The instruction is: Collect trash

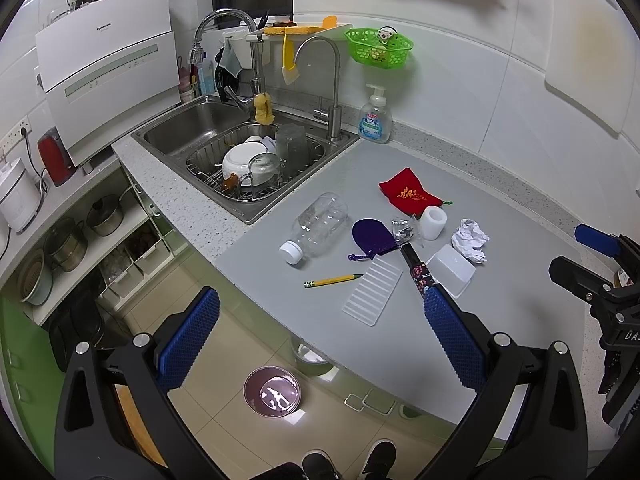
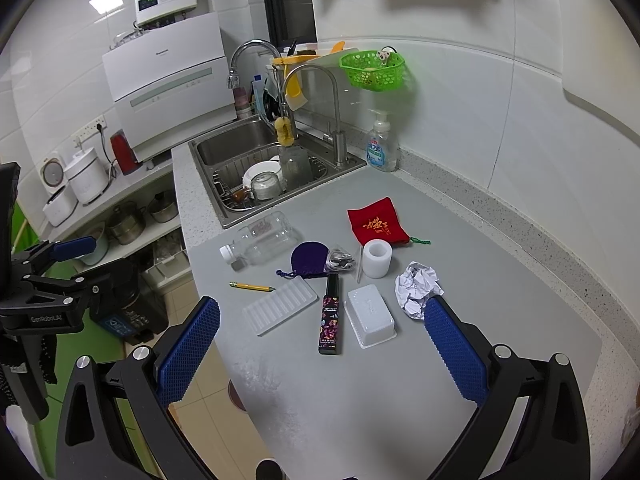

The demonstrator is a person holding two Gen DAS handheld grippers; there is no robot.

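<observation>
Left wrist view: the left hand-held gripper [image 1: 320,344] hangs with its blue-padded fingers spread wide and nothing between them, above the front edge of the grey worktop [image 1: 400,340]. On the worktop lie a clear plastic bottle with a white cap [image 1: 318,227] on its side, a dark purple drawstring pouch [image 1: 374,238] just beside it, a yellow pencil [image 1: 333,280], a white ribbed plastic tray [image 1: 373,292], a black tube with a floral print [image 1: 418,270], a white rectangular plastic container [image 1: 451,268], a crumpled ball of white paper [image 1: 471,239], a short white cylinder [image 1: 433,222] and a red embroidered pouch [image 1: 410,193]. A steel sink [image 1: 176,130] with dishes in a rack sits further back. A round pinkish bin [image 1: 272,391] stands on the floor below the worktop edge. The right hand-held gripper [image 1: 592,264] shows at the right edge, its jaws apart.

Right wrist view: the right hand-held gripper [image 2: 322,344] is also wide open and empty, over the near part of the worktop [image 2: 380,408]. The crumpled paper [image 2: 418,286] lies just beyond its right finger [image 2: 454,350]. The floral tube [image 2: 331,318] lies between the ribbed tray [image 2: 280,306] and the white container [image 2: 370,314]. The bottle [image 2: 264,242], purple pouch [image 2: 308,260], pencil [image 2: 252,287], white cylinder [image 2: 377,258] and red pouch [image 2: 376,222] lie behind. The left hand-held gripper [image 2: 60,264] shows at the left edge, off the worktop.
</observation>
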